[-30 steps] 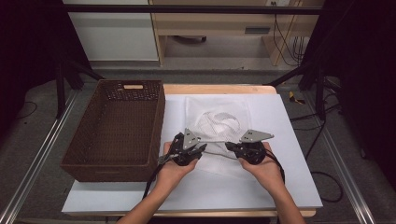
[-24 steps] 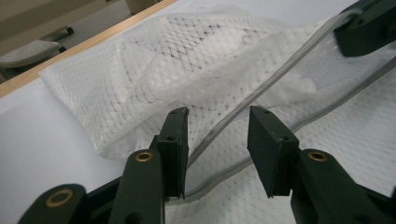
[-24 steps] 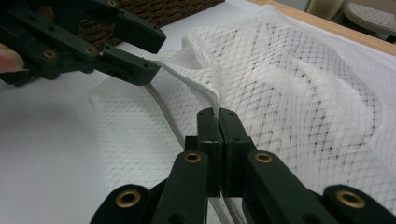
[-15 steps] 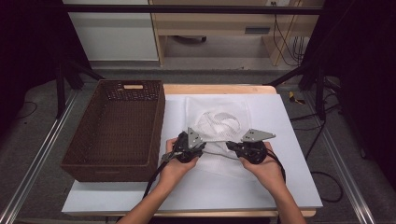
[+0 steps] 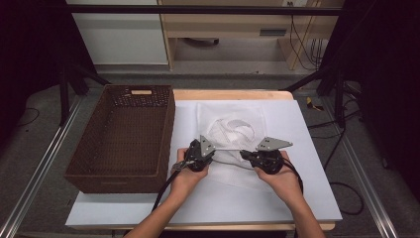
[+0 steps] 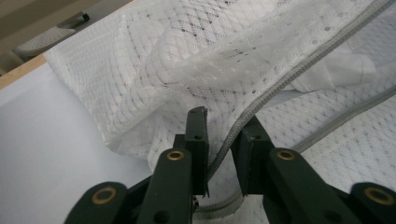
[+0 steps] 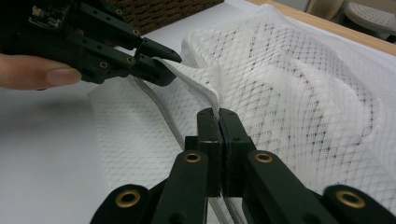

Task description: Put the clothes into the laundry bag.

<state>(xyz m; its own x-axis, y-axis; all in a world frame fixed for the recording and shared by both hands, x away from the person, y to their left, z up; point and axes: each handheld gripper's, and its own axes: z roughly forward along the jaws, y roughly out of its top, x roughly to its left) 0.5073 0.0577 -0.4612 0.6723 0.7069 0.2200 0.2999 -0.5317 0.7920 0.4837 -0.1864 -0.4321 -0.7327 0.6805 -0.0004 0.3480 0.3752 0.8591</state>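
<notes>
Right now the person is standing at the bench with a set of tongs in each hand, both working on a white mesh laundry bag that is lying on the white surface just beside a brown wicker basket. The right tongs are pinching the zipper edge of the bag, jaws pressed tight together on the fabric and lifting it slightly off the bench. The left tongs have just been closing; the grey zipper is running between their jaws, but a gap is showing on either side of it, so they are not clamping it yet. In the high view the left tongs and right tongs are sitting near each other at the bag's near edge, facing inward, with the bag's edge stretching between them
</notes>
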